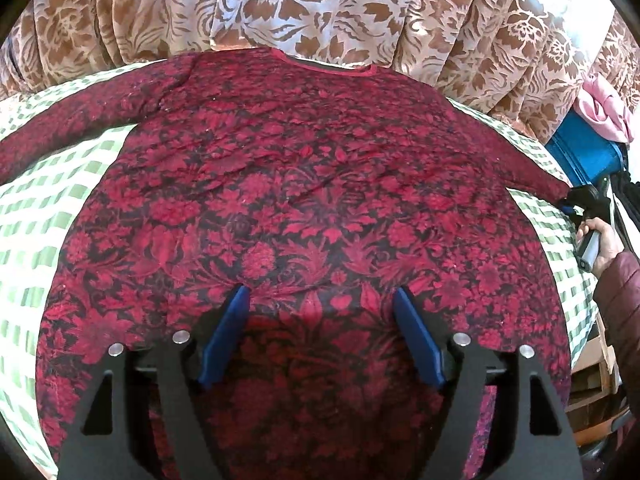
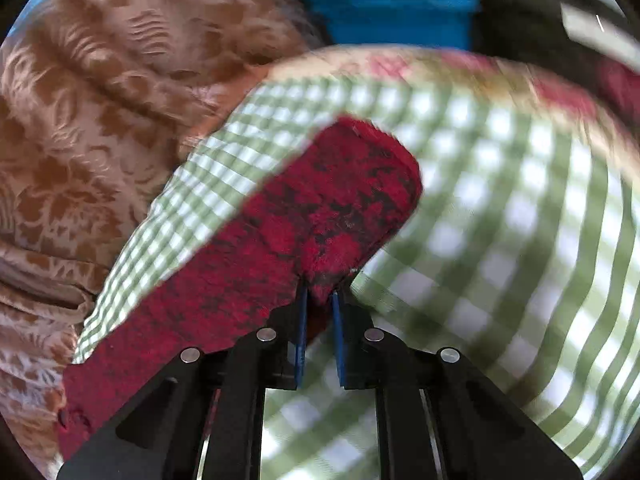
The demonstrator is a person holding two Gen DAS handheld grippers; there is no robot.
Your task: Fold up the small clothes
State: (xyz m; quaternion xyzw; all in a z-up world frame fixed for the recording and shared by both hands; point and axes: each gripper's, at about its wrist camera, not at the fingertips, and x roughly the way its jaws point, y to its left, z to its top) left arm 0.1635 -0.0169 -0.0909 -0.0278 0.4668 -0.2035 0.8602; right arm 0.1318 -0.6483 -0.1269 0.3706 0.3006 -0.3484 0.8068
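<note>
Red floral top (image 1: 304, 184) spread flat on green-check sheet (image 1: 36, 216), neckline at 12 o'clock. Left gripper (image 1: 322, 296) jaws apart over hem. Right gripper (image 2: 320, 300) clamps sleeve cuff (image 2: 344, 200), blurred, probably lifted.

— What do the two handheld tools look like?
— Each gripper, left (image 1: 322, 300) and right (image 2: 320, 300), is matte black, with angular linkage arms, triangular cut-outs and round silver pins at the pivots; the fingers (image 1: 224, 336) carry flat blue pads.
— And the person?
— A hand (image 1: 604, 246) at the frame's edge, in a quilted dark maroon sleeve (image 1: 622, 300).
</note>
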